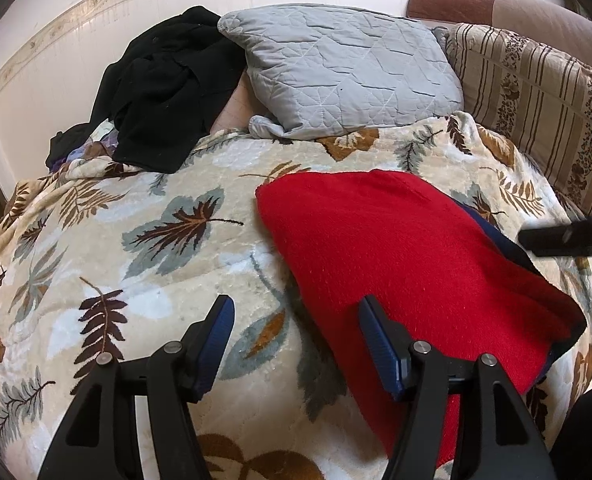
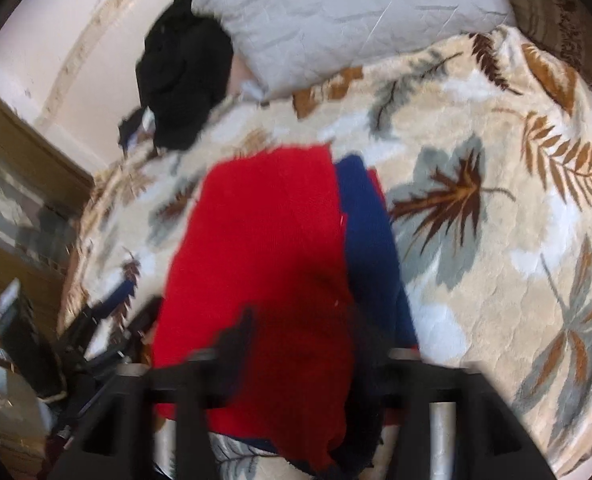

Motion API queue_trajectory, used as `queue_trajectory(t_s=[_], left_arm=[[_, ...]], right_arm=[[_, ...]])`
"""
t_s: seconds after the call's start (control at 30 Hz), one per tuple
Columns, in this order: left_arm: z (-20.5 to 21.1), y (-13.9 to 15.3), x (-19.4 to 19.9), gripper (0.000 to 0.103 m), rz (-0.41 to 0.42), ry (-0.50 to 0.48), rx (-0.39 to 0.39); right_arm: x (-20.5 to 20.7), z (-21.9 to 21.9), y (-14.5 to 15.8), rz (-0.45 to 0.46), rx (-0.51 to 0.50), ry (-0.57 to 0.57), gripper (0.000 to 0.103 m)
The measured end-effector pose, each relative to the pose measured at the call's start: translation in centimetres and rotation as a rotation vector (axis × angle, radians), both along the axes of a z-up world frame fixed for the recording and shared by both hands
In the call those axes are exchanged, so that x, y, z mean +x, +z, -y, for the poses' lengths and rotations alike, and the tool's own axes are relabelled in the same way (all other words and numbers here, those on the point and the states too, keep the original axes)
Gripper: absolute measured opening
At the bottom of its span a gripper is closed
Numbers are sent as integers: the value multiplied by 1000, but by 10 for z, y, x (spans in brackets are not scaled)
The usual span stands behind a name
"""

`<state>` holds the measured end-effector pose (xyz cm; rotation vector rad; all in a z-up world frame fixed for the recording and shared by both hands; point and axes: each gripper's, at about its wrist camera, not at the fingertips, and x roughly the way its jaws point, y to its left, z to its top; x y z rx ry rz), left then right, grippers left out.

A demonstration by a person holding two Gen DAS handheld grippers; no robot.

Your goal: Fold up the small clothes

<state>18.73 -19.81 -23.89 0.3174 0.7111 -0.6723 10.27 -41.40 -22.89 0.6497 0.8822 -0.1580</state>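
I'm hovering my left claw (image 1: 296, 344) released over the leaf-print blanket (image 1: 156, 240), right claw (image 2: 307, 344) spread loose above the folded red garment (image 2: 264, 240).

The right wrist view is smeared by motion blur throughout. The right gripper (image 2: 299, 344), at six o'clock, shows only as dark, soft-edged shapes, so its finger tips cannot be traced against the folded red knitted garment (image 2: 264, 248). That red layer hides most of the dark blue cloth (image 2: 369, 232) beneath it. At eight o'clock, a blurred black device (image 2: 96, 340) cannot be identified for certain.
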Motion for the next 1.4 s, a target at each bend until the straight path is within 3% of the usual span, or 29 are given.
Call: queue_trajectory(t_s=[0.1,0.43,0.53,0.7,0.97,1.13,1.4], left_arm=[[0,0,0,66,2,-2,0],[5,10,9,72,-42,-24,-62],[3,16,15,83,-127,-80,-138],[-2,13,32,84,-324,-147,-268],[15,-6,37,84,-463,-195,-266],[23,-11,34,85,-449,-217,-237],[26,-24,46,91,-529,-219,-244]], right_arm=[[-3,13,7,48,24,-12,75],[2,46,-11,30,123,-19,75],[3,55,-19,38,166,0,75],[5,67,-32,49,228,30,75],[16,81,-60,36,318,53,75],[23,83,-73,24,354,79,75],[43,76,-95,48,468,141,76]])
